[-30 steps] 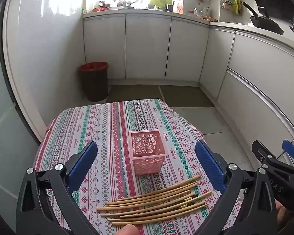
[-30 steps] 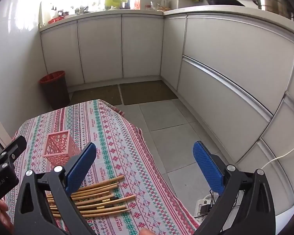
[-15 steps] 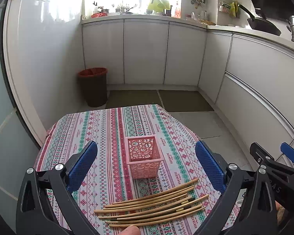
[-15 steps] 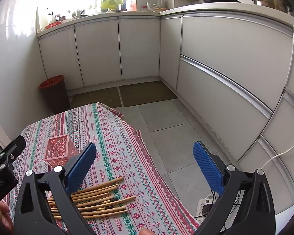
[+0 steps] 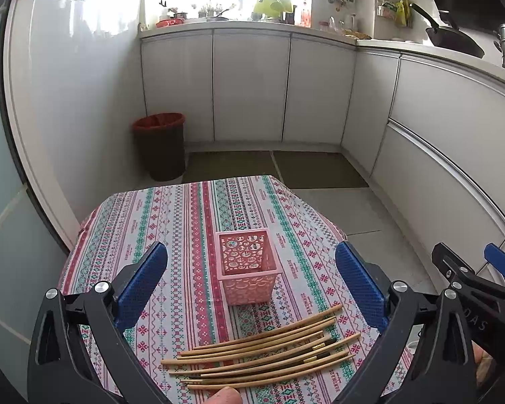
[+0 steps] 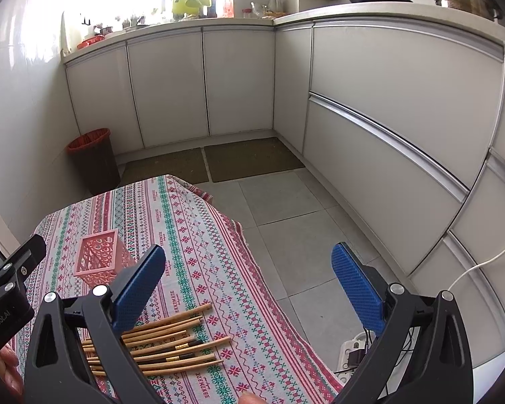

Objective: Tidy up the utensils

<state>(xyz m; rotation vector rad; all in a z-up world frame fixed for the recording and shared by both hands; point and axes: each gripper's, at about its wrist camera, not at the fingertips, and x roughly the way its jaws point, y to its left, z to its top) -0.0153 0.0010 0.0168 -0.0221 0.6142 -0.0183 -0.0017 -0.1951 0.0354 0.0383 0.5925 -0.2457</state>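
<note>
Chopsticks (image 5: 262, 353): lying loose along the table's (image 5: 124, 235) near edge, just before the empty pink basket (image 5: 245, 276). Left tongs (image 5: 250, 289) and right tongs (image 6: 249, 286): hovering, spread apart, holding nothing. Step: likely approaching; next, pinching one stick.

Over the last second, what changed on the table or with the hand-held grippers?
Both cameras pulled back and up a little: the pink basket and chopsticks sit lower in view and more floor shows. Neither the left hand-held gripper nor the right hand-held gripper grasped anything; both stayed open. Basket and chopsticks are unmoved on the tablecloth.
</note>
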